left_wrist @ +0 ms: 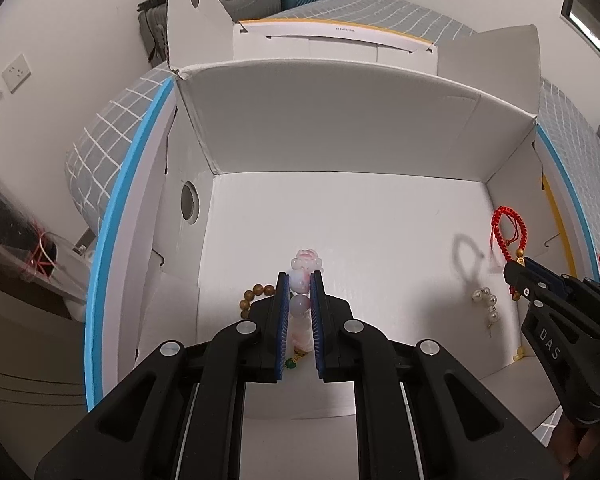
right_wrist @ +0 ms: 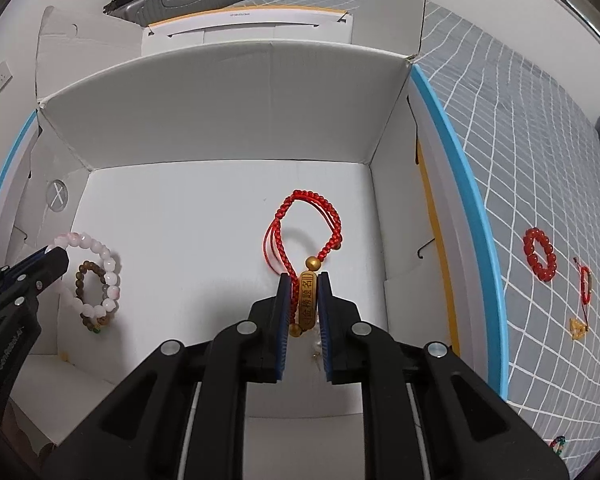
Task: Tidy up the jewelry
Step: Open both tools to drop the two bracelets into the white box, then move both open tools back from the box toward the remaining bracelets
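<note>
Your left tongs (left_wrist: 300, 280) are clenched on the pink bead bracelet (left_wrist: 305, 264), low over the floor of the white cardboard box (left_wrist: 340, 140), with a brown bead bracelet (left_wrist: 256, 294) lying just beside their tips. Your right tongs (right_wrist: 304, 280) grip the gold tag (right_wrist: 308, 300) of the red cord bracelet (right_wrist: 296, 216); the tag bears embossed characters too small to read. "DAS" shows on the right tongs' side in the left view. A pearl piece (left_wrist: 487, 302) lies on the box floor. Outside on the checked bedcover (right_wrist: 520, 140) rests a red bead bracelet (right_wrist: 540, 255).
</note>
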